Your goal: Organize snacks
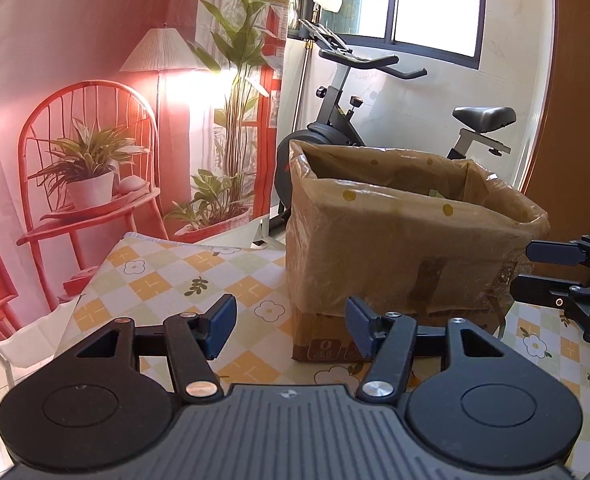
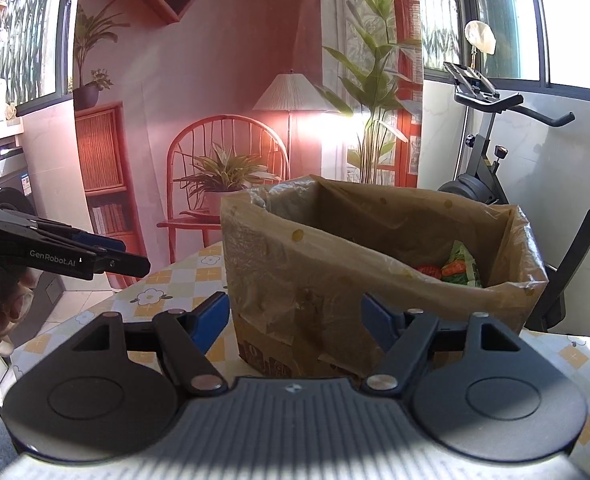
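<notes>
Snack packets, mostly hidden behind the rim, lie inside a cardboard box lined with a brown plastic bag on the checked floral tabletop. Both the left gripper and right gripper have fingers released, grasping nothing. Behind stand an exercise bike and a printed red room backdrop.

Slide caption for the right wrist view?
Open right gripper facing bag-lined box holding snack packets.
</notes>
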Available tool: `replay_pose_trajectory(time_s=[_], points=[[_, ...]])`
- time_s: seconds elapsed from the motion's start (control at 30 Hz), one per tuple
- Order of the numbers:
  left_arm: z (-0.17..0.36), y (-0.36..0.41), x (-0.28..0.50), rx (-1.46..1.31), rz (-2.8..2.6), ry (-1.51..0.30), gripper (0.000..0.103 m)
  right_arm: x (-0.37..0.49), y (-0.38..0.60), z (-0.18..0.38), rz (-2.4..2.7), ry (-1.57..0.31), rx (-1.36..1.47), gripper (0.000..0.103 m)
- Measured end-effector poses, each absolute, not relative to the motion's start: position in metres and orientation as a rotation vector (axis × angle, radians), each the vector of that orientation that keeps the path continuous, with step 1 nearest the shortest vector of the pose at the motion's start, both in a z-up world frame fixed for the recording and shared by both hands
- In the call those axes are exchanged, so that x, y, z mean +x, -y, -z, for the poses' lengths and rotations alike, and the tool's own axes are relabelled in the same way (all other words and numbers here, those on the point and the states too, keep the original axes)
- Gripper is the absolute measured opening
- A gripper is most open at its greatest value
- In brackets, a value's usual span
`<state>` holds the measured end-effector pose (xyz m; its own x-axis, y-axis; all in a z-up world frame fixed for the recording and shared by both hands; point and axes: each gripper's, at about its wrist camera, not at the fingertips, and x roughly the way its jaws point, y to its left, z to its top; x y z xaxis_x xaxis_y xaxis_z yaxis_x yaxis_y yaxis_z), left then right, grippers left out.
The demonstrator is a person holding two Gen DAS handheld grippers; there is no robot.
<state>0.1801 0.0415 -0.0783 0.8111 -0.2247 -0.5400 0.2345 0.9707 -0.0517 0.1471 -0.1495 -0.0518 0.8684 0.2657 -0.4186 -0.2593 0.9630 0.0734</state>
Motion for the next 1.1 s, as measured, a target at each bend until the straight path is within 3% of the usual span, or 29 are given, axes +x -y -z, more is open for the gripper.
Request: replay_pose_trajectory(time_s=[0.17, 0.33, 0.47, 0.57, 0.63, 0.93, 1.1], points=[[0.104, -0.047, 0.178, 0.012, 0.229, -0.64, 0.061, 0.14, 0.136, 0.081, -0.315, -0.508, 0.015, 0.074], [0.12, -0.052, 0.178, 0.005, 0.219, -0.675, 0.061, 0.144, 0.128, 0.113, -0.335, -0.59, 0.014, 0.056], [0.135, -0.051, 0.177, 0.002, 0.214, -0.705, 0.061, 0.151, 0.123, 0.139, -0.318, -0.66, 0.009, 0.056], [0.143, -0.047, 0.177, 0.011, 0.221, -0.722, 0.061, 0.155, 0.121, 0.152, -0.304, -0.706, -0.005, 0.058], [0.146, -0.042, 0.176, 0.015, 0.229, -0.73, 0.061, 0.157, 0.121, 0.16, -0.293, -0.737, -0.014, 0.066], [0.165, -0.012, 0.175, 0.026, 0.29, -0.774, 0.061, 0.139, 0.145, 0.183, -0.234, -0.797, -0.027, 0.083], [0.177, 0.002, 0.174, 0.018, 0.312, -0.798, 0.061, 0.138, 0.165, 0.181, -0.175, -0.796, 0.011, 0.08]])
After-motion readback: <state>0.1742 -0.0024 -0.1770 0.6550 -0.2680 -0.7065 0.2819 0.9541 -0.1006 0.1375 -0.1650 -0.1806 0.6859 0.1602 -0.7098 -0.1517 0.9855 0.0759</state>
